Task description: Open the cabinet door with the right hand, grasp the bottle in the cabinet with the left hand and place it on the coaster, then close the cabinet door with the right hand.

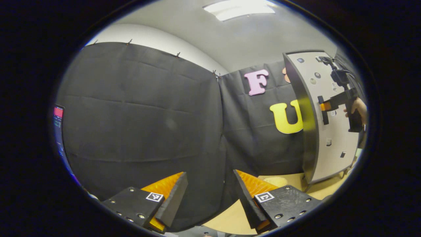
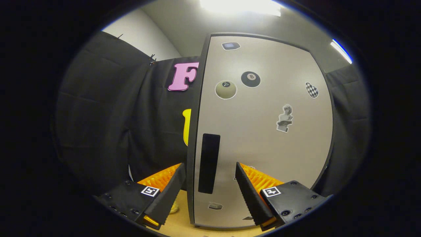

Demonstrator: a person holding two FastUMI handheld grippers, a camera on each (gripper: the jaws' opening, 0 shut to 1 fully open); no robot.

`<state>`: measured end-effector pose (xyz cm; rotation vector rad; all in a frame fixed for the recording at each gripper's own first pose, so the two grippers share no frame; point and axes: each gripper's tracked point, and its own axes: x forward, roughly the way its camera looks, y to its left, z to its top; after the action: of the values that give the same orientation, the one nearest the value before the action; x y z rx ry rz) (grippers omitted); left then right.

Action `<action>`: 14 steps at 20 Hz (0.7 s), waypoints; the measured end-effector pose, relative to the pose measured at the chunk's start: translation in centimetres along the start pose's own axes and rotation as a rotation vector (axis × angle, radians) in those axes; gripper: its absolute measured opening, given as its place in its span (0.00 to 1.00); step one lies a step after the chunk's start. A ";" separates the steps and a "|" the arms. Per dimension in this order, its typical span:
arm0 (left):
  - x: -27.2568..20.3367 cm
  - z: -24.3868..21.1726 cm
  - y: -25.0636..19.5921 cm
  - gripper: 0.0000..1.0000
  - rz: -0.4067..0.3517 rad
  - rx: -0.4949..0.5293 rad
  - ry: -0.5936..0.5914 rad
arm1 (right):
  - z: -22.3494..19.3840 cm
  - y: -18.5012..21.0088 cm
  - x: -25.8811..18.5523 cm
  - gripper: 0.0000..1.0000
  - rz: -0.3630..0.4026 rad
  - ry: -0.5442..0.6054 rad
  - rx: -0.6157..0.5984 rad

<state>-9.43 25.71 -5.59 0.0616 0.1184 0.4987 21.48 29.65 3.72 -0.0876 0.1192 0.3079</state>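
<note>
The cabinet (image 1: 309, 131) stands at the right of the left gripper view. Its pale door (image 2: 263, 131) carries stickers and lies flat against the front, hiding the inside. A black vertical handle (image 2: 209, 163) runs near the door's left edge. My right gripper (image 2: 210, 194) is open, one finger on each side of that handle and the door's edge. In the left gripper view, a hand (image 1: 358, 108) holds the right gripper (image 1: 325, 107) up to the handle. My left gripper (image 1: 210, 194) is open and holds nothing, off to the cabinet's left. A pale round coaster (image 1: 275, 181) lies on the table.
The wooden table (image 1: 230, 217) carries the cabinet on short legs. Black cloth walls close the back and left. A lit screen (image 1: 58, 125) shows at the far left edge. A cable (image 1: 338, 69) hangs by the right gripper.
</note>
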 end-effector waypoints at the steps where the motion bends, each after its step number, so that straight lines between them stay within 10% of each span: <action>1: 0.1 0.1 0.1 0.82 0.008 0.000 0.003 | -0.1 0.2 0.5 0.98 0.001 0.009 0.005; 12: -0.2 -0.6 0.4 0.82 0.046 0.004 0.023 | -1.7 0.3 4.3 0.67 -0.029 0.104 0.068; 14: -0.2 -0.6 0.3 0.82 0.042 0.005 0.022 | -1.4 0.5 4.1 0.42 -0.032 0.107 0.083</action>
<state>-9.81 25.91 -6.16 0.0637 0.1402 0.5414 25.05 31.14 1.73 -0.0233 0.2358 0.2661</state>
